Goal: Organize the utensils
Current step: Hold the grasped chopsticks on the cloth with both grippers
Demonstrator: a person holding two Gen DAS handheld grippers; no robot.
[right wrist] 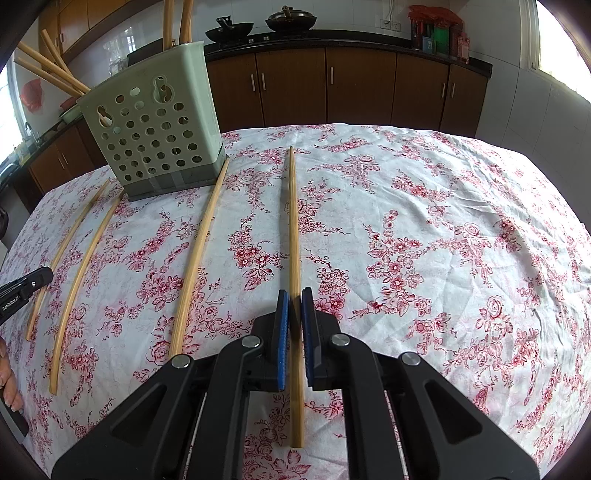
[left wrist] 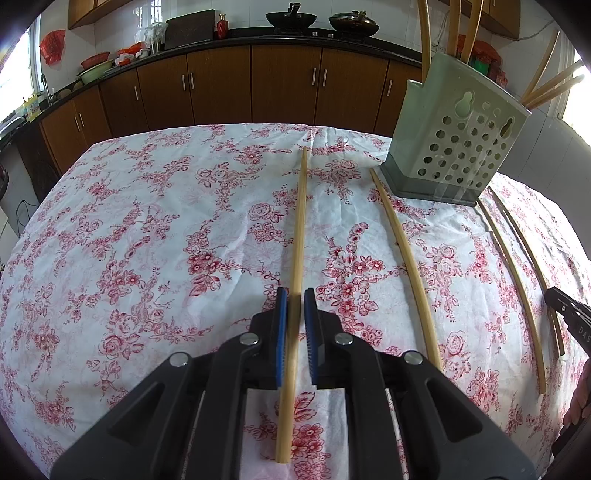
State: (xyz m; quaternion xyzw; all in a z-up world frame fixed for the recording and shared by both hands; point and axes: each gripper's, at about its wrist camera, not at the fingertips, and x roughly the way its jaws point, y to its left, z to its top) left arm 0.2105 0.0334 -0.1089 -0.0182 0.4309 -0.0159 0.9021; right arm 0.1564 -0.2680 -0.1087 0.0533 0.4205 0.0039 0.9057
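Note:
Several bamboo chopsticks lie on a floral tablecloth [left wrist: 147, 221]. My left gripper [left wrist: 295, 295] straddles one chopstick [left wrist: 299, 229], its blue pads close on either side with small gaps. My right gripper [right wrist: 295, 297] straddles another chopstick [right wrist: 293, 229], pads nearly touching it. A pale green perforated utensil holder [left wrist: 454, 147] stands at the table's back with several chopsticks upright in it; it also shows in the right wrist view [right wrist: 155, 125]. More chopsticks lie between the grippers [left wrist: 406, 254] [right wrist: 199, 251]. The right gripper's tip shows in the left wrist view [left wrist: 565, 306].
Two thinner chopsticks [right wrist: 81, 269] lie beside the holder toward the left gripper's side. Brown kitchen cabinets [left wrist: 258, 85] and a counter with woks [left wrist: 291, 18] stand behind the table. The table edge curves away at the back.

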